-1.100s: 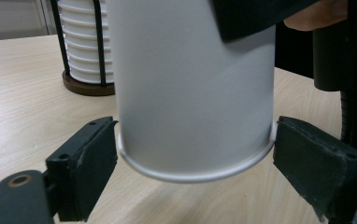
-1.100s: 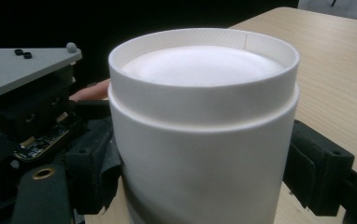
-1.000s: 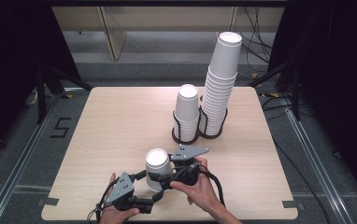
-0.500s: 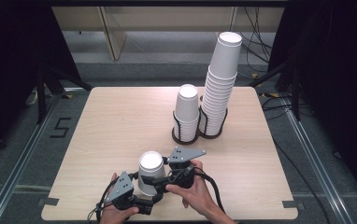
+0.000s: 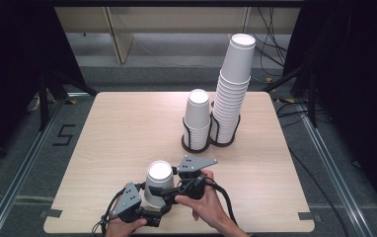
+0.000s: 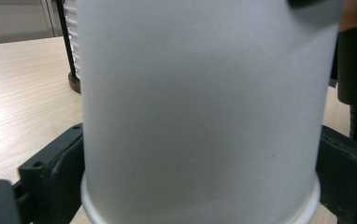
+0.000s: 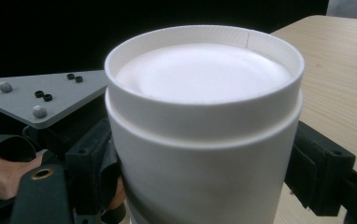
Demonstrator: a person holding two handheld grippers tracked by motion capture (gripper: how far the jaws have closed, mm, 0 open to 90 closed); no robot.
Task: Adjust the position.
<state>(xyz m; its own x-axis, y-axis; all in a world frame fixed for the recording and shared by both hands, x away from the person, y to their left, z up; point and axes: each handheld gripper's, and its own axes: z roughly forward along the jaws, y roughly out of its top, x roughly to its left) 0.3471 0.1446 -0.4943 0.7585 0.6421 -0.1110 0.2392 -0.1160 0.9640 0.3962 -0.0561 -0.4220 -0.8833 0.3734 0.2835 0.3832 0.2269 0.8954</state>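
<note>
An upside-down white paper cup [image 5: 159, 180] is near the table's front edge, its recessed base facing up. My left gripper [image 5: 151, 201] comes at it from the near left and my right gripper [image 5: 170, 188] from the right. In the left gripper view the cup [image 6: 200, 107] has a black jaw pressed against each side, and the left gripper [image 6: 200, 177] is shut on it. In the right gripper view the cup [image 7: 204, 140] likewise sits between the jaws of the right gripper [image 7: 204, 172], which is shut on it. I cannot tell whether the cup touches the table.
A short stack of cups [image 5: 198, 116] and a tall stack [image 5: 233, 84] stand in black wire holders at the table's back right. The wooden table [image 5: 117, 128] has open surface at the left and middle. The near edge runs just below the hands.
Both grippers and the cup have shifted slightly left and toward the near edge of the table. The two stacks have not moved.
</note>
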